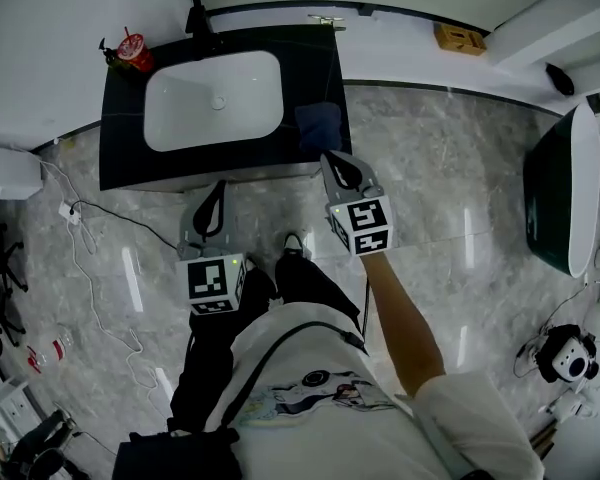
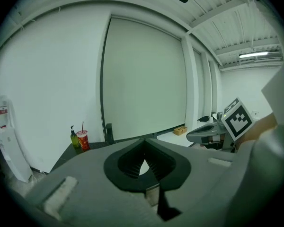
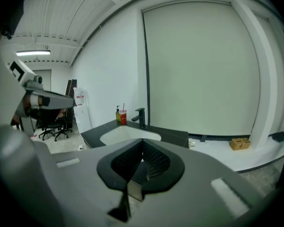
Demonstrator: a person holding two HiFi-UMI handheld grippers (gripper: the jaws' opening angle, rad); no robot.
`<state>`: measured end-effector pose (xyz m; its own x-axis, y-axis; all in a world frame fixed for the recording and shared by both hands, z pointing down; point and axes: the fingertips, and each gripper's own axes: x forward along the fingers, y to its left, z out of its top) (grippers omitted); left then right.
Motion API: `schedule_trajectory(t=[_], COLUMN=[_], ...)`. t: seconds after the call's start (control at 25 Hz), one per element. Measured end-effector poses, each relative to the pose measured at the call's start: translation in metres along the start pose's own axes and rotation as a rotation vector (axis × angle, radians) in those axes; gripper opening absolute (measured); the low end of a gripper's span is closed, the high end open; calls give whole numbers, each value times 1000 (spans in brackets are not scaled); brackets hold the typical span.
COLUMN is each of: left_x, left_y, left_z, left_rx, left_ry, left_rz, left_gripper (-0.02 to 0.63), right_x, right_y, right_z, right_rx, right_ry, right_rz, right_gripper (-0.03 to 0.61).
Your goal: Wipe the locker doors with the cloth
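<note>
Left gripper (image 1: 216,200) has its two jaws closed together, and its own view shows nothing between them. It is held low in front of the person, just before the front edge of the black counter (image 1: 120,138). Right gripper (image 1: 340,168) is clenched in the same way, with the jaws meeting at the tips and no thing inside. It is a little further forward, with its tips at the counter's front right part.

A dark blue cloth (image 1: 320,126) lies on the counter, just beside the right side of the white sink (image 1: 212,98). It is near the right gripper's tips but not held. A black faucet (image 1: 198,18) stands behind the sink, and a red cup (image 1: 135,54) with a straw is at the back left corner, beside a green bottle (image 2: 74,139). A small cardboard box (image 1: 460,38) sits on the white ledge, well apart to the right.
</note>
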<state>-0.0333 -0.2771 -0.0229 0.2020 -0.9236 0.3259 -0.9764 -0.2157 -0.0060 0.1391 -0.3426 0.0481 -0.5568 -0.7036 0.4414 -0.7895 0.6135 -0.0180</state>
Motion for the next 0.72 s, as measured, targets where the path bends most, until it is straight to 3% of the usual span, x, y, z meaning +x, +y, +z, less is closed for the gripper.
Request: schedule_trajectory(t=[0.24,0.4,0.6,0.72], left_x=[45,55,53,49], left_y=[-21,-25,-27,-23], left_z=[-64,-92,-109,-114], left_rx=[-41,-64,-87,-87], left_ry=[166,238,276,294], left_rz=[-62,-71,-53,-41], left_gripper=[2,2,2,2], right_x=[58,92,130,149], right_y=[-47,-68,-98,-109], right_z=[-71,-102,-139,-157], right_rx=[29,35,66,112], right_ry=[168,256,361,419], right_rz=[-10,7,-13,-10], right_gripper=[11,72,184,212])
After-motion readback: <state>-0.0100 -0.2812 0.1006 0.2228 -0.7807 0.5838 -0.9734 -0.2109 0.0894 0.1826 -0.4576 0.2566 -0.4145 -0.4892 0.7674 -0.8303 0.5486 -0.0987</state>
